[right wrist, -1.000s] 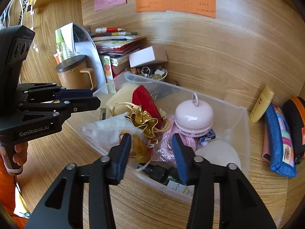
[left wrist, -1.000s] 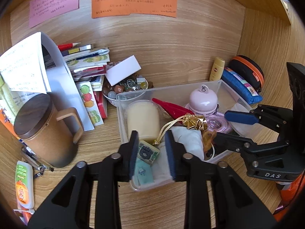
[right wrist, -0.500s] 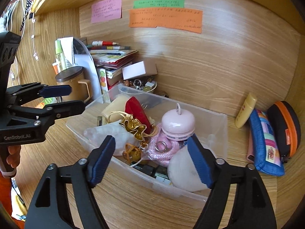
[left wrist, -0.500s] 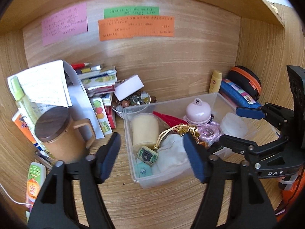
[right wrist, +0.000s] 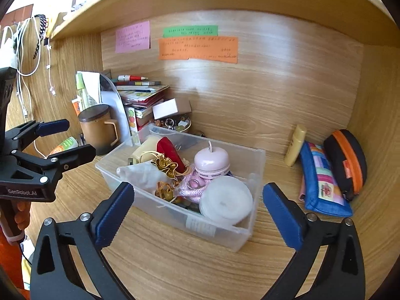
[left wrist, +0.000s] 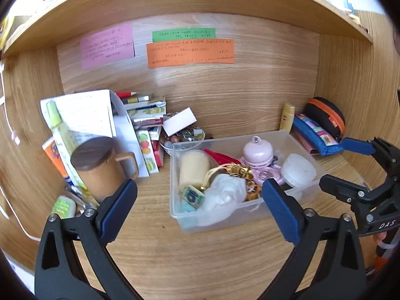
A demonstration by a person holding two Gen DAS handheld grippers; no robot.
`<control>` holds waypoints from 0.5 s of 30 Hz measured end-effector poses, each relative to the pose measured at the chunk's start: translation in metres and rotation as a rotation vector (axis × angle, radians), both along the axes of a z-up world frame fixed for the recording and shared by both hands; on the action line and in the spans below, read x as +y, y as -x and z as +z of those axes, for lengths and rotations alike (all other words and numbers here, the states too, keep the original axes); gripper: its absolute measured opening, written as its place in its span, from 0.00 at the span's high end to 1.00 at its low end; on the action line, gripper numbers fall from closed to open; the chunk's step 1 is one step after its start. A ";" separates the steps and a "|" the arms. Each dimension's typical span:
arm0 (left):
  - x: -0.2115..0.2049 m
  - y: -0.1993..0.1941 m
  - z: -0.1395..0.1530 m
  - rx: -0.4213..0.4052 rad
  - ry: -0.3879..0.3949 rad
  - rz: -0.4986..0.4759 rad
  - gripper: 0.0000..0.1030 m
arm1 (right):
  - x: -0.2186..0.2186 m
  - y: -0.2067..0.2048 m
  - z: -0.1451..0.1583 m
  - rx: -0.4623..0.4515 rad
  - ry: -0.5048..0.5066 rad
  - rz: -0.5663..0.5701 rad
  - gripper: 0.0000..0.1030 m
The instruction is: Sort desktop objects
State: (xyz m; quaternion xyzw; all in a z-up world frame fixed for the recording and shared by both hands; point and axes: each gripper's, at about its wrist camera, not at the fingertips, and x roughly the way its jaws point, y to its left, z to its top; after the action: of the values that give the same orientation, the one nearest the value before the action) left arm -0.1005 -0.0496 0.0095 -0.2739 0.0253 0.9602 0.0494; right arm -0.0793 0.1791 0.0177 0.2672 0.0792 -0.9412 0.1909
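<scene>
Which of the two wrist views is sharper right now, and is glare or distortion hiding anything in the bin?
Left wrist view: slightly motion-blurred toward the left edge, the mug soft; fisheye bows the shelf edges; the clear bin stays readable. Right wrist view: sharper, the bin crisp, with a bright sheen on the back panel below the orange note, its writing too small to read.

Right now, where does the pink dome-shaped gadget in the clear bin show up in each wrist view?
Left wrist: the pink dome gadget sits right of centre, toward the clear bin's back wall.
Right wrist: the same gadget sits at mid-frame, in the bin's middle.
Shared landmark: the orange note on the back panel, above it in both.
</scene>
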 end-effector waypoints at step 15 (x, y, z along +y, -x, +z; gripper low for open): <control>0.022 -0.031 -0.010 0.014 -0.039 0.049 0.02 | 0.032 -0.030 0.013 0.049 0.021 -0.054 0.00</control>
State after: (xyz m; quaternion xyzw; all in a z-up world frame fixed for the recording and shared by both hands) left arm -0.0692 -0.0277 -0.0005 -0.2665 0.0003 0.9633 0.0308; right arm -0.0494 0.2112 0.0305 0.2442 0.0667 -0.9530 0.1664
